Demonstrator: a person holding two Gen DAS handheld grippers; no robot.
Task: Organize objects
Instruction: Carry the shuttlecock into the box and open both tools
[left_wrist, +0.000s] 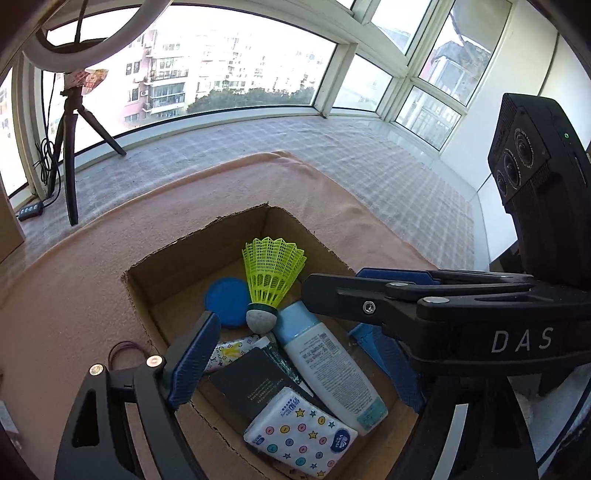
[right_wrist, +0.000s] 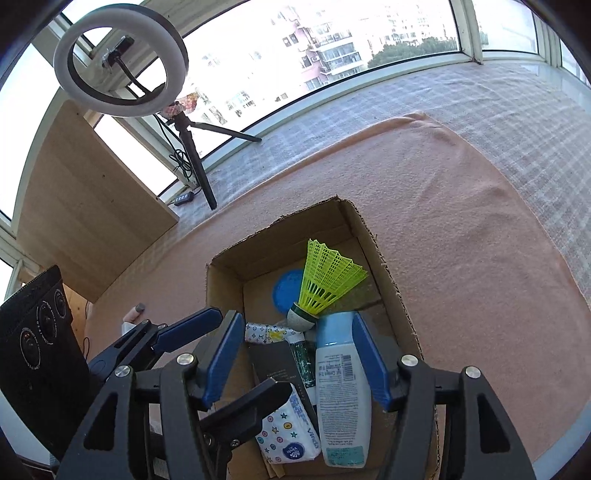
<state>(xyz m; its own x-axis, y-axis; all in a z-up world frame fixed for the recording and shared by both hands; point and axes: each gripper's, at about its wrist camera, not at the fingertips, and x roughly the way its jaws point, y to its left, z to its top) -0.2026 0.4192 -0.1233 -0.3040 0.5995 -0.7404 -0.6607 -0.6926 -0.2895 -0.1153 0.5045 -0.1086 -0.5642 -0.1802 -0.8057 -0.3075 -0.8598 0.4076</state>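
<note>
The cardboard box sits on the peach cloth. Inside it lie a white bottle, a tissue pack, and a yellow shuttlecock. Above the box, left tool and right tool are spread, gripping nothing.

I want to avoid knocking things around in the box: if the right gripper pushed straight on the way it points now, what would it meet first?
Most likely the white lotion bottle with the pale blue cap, lying in the cardboard box between the open right gripper fingers; depth is unclear, so the black booklet beside it might be touched too.
</note>
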